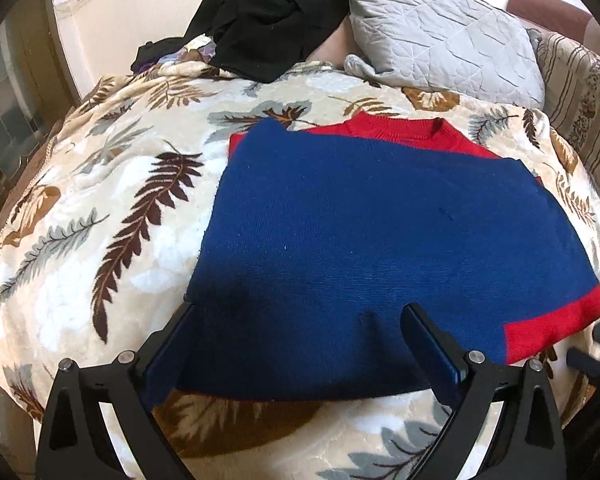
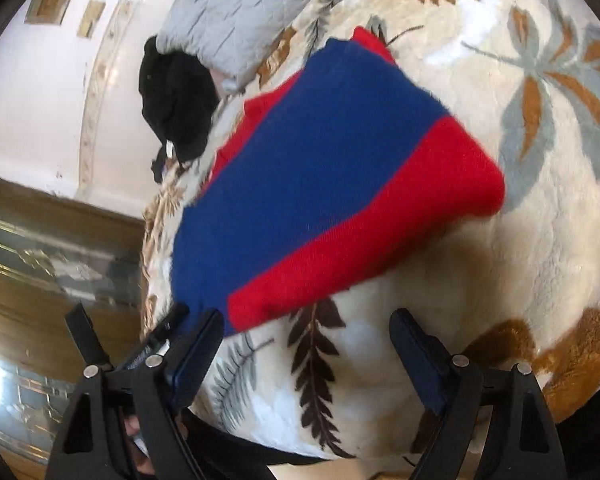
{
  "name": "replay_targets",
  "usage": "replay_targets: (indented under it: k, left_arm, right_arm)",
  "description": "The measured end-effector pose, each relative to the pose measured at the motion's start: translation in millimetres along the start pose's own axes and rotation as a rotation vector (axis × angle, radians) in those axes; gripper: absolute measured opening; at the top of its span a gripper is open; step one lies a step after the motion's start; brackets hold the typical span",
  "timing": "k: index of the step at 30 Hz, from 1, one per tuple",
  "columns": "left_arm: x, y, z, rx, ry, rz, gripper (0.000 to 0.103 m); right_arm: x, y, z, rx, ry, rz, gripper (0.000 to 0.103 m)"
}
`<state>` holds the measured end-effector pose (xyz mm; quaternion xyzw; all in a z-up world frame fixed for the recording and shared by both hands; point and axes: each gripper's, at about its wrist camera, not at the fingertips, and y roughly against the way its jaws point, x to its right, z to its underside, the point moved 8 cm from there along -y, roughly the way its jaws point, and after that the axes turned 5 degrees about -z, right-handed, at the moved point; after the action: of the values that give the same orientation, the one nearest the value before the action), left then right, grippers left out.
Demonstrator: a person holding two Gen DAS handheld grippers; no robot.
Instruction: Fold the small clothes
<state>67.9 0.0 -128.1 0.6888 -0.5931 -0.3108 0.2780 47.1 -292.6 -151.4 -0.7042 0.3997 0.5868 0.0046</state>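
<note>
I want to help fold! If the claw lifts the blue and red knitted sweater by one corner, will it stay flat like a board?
Probably not. The blue and red knitted sweater is soft knit lying folded in layers, so it would likely droop and unfold. It looks fuzzy, so it probably won't slip easily across the plush leaf-patterned blanket.

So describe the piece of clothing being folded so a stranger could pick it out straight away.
Start at the bed's leaf-patterned blanket. Below the grey quilted pillow and the heap of black clothes lies a flat knitted sweater. It alone is bright: a blue body with a red collar and red edge.
</note>
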Motion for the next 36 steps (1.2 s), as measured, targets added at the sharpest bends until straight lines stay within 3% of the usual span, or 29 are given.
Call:
replay_targets:
  k: [5,12,14,15,18,20,21,24,26,27,30,31,33,36]
  left_arm:
    - [0,9,-2,0.014,-0.005,-0.007,0.1]
    - [12,6,-11,0.015,-0.009,0.003,0.1]
    - [20,6,-17,0.033,-0.023,0.009,0.1]
    - [26,5,-20,0.042,-0.032,0.011,0.1]
    - [45,-6,-25,0.042,-0.064,0.011,0.1]
    - [51,-24,-20,0.014,-0.111,-0.035,0.1]
    - [53,-40,-12,-0.037,-0.133,-0.065,0.102]
    - [50,-41,-7,-0.023,-0.103,-0.047,0.102]
    - [49,-42,-6,-0.02,-0.114,-0.04,0.102]
    - [49,-42,-6,-0.019,-0.117,-0.039,0.103]
    - [49,-43,-5,-0.01,-0.116,-0.046,0.103]
    - [49,-43,-4,-0.005,-0.118,-0.048,0.103]
    - [50,-43,-3,0.001,-0.118,-0.048,0.103]
    - [49,-44,-4,-0.005,-0.119,-0.042,0.103]
  right_arm:
    - [10,3,-17,0.07,-0.099,-0.034,0.087]
    - [16,3,-37,0.141,-0.119,-0.028,0.087]
    - [16,1,-42,0.128,-0.058,0.04,0.057]
    - [17,-4,-42,0.103,-0.017,0.096,0.01]
    - [7,1,-39,0.105,0.129,0.216,0.009]
    - [6,6,-36,0.111,0.173,0.261,0.009]
    - [19,3,-35,0.094,0.142,0.279,0.011]
    - [37,14,-31,0.082,0.04,0.14,0.025]
    - [38,35,-33,0.09,0.044,0.139,0.049]
    - [37,42,-37,0.099,0.052,0.143,0.072]
    - [22,58,-68,0.133,0.107,0.108,0.076]
    - [17,57,-77,0.125,0.131,0.09,0.082]
    - [11,34,-105,0.067,0.172,0.077,0.088]
    - [17,-16,-150,-0.018,0.241,0.148,0.088]
